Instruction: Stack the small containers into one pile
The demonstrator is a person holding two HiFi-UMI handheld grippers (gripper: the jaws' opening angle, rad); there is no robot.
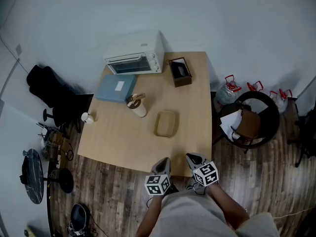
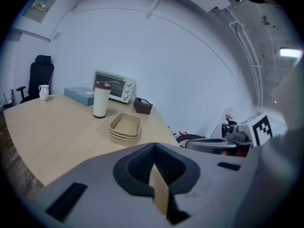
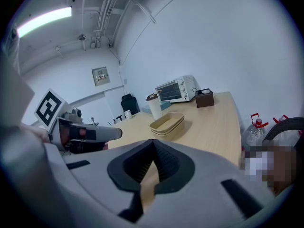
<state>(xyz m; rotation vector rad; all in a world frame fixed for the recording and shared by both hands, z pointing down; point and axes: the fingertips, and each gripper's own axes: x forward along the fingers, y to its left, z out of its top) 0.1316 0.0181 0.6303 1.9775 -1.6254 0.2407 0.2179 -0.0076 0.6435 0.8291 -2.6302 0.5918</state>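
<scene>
Left gripper [image 1: 162,163] and right gripper [image 1: 194,158] hover side by side over the table's [image 1: 114,138] near edge. Both have their jaws pressed together with nothing between them. The small containers [image 1: 166,123] sit nested in one pile mid-table, well apart from both.

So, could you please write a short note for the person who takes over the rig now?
Left tongs: shut, empty, at the near edge of the table.
Right tongs: shut, empty, beside the left.
Containers: nested in one pile, mid-table, near the lidded cup.
Done: no loose container is visible; stacking looks complete.
To do: probably nothing; just check that the pile sits straight.
</scene>
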